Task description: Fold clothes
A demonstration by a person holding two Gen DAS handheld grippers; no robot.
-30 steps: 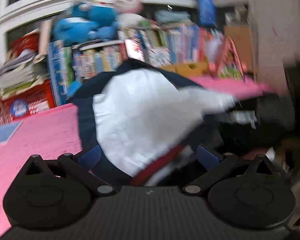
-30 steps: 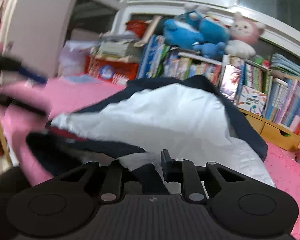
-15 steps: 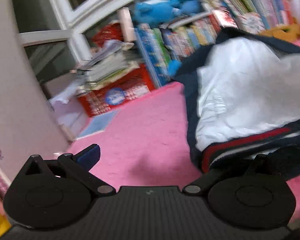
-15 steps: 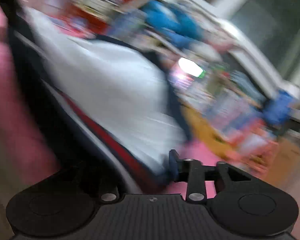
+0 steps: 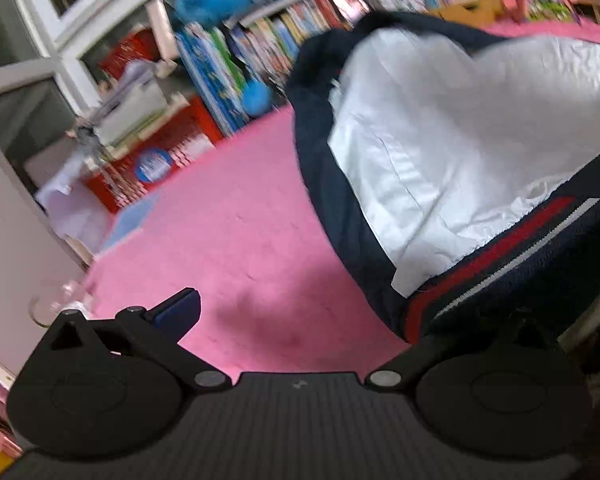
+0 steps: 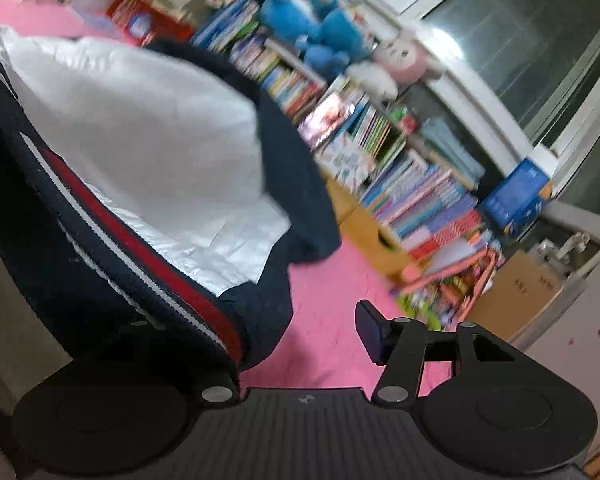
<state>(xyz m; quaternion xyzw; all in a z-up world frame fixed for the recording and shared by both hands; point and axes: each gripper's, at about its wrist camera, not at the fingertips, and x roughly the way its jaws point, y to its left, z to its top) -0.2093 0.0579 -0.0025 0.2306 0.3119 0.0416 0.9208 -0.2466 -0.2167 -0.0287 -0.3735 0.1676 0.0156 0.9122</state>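
Observation:
A navy jacket (image 5: 452, 152) with white lining and a red-and-white striped hem (image 5: 496, 256) lies inside out on the pink bed cover (image 5: 228, 216). My left gripper (image 5: 340, 320) stands open at the jacket's left corner. Its left finger (image 5: 178, 312) is over bare pink cover; the hem drapes over and hides its right finger. In the right wrist view the jacket (image 6: 148, 132) fills the left side. My right gripper (image 6: 304, 328) is opening, with its right finger (image 6: 370, 336) free. The hem (image 6: 140, 248) covers its left finger, and no pad presses on cloth.
Shelves of books (image 6: 400, 184) run along the far side, with blue plush toys (image 6: 316, 36) and a pink one (image 6: 404, 56) on top. A red box (image 5: 156, 160) and paper stacks sit far left. A glass (image 5: 56, 304) stands by the white wall (image 5: 8, 240). A cardboard box (image 6: 524, 292) is on the right.
Both grippers have let go of the jacket's hem, which now lies on the cover. The right jaws went from shut on cloth to wide. The left view swung left, the right view swung right.

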